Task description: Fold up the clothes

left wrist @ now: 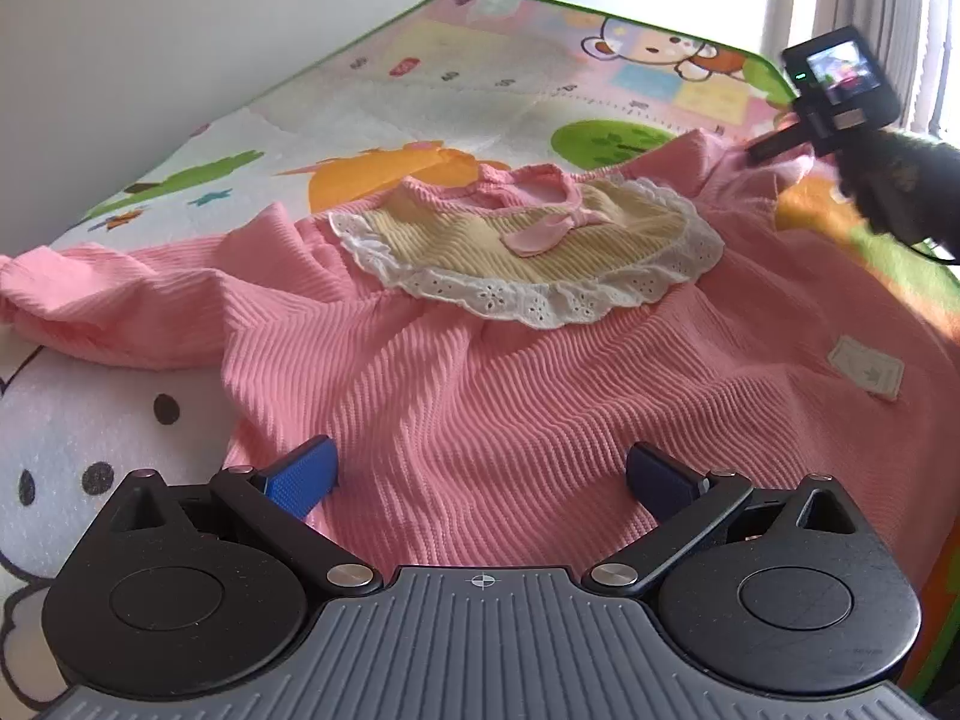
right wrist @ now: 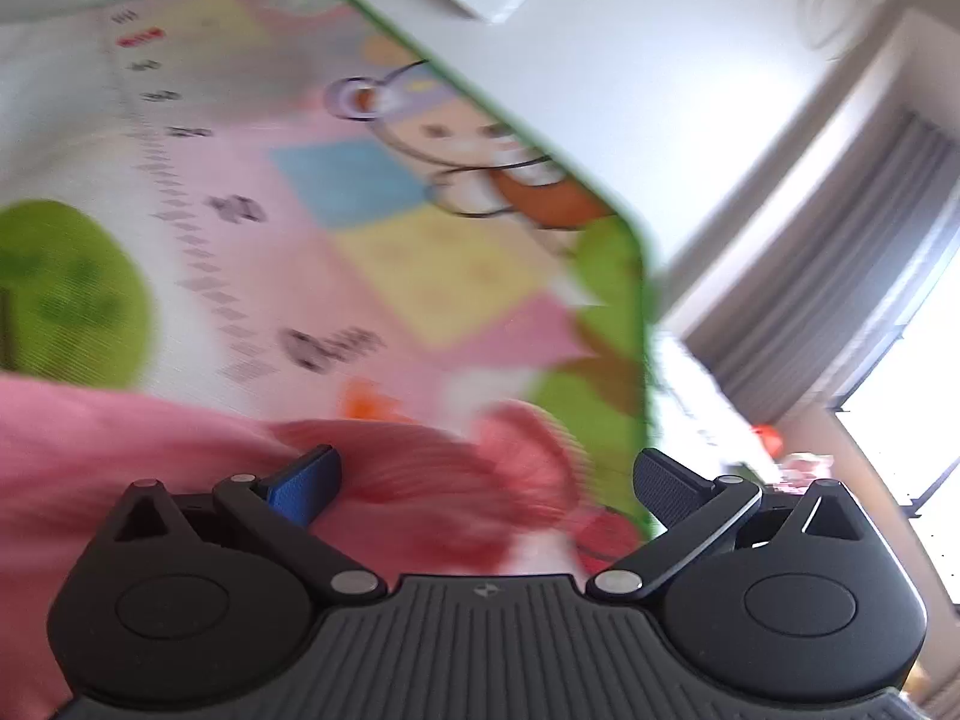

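The left claw (left wrist: 480,474) hangs with jaws apart over the near hem of the pink dress (left wrist: 480,372), spread on the play mat (left wrist: 420,72) with collar far. The right claw (right wrist: 486,474), also apart, is nearer the right sleeve (right wrist: 528,450).

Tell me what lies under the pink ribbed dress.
The pink ribbed dress lies on a cartoon-printed play mat; a white cat face shows beside it. The mat beneath it is covered.
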A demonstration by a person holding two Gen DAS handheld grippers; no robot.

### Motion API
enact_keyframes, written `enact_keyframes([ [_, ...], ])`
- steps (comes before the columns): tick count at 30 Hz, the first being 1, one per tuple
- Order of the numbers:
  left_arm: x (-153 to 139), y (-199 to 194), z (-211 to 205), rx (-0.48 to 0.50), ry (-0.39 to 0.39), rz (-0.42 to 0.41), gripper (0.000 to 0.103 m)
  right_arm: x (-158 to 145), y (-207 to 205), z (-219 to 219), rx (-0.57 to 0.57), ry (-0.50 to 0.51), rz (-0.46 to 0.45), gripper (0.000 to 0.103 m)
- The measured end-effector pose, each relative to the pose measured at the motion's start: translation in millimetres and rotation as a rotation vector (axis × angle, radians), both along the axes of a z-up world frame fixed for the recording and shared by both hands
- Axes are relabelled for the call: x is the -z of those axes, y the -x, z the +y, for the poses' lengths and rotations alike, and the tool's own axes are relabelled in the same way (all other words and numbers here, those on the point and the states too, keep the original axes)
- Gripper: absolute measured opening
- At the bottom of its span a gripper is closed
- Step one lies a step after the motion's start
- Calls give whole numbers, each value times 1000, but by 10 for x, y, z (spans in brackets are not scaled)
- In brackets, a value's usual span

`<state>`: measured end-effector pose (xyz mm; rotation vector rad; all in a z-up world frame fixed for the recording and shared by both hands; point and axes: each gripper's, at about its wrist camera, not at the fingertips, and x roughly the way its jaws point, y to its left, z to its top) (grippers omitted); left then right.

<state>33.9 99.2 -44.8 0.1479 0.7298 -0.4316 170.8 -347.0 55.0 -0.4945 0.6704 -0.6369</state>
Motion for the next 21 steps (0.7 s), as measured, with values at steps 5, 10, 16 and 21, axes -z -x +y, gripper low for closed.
enact_keyframes([
  [5,3,-10,9,5,-6,2,103,-245,399,-274,75,-74,-103,103],
  [10,-10,-14,45,4,14,3,103,-636,928,86,-87,-313,-321,103],
  [16,-464,-123,569,-93,252,-33,103,-409,1162,683,-308,-396,-298,103],
  [21,-669,-608,1300,-448,324,-37,103,-31,1089,967,-378,-278,-221,103],
])
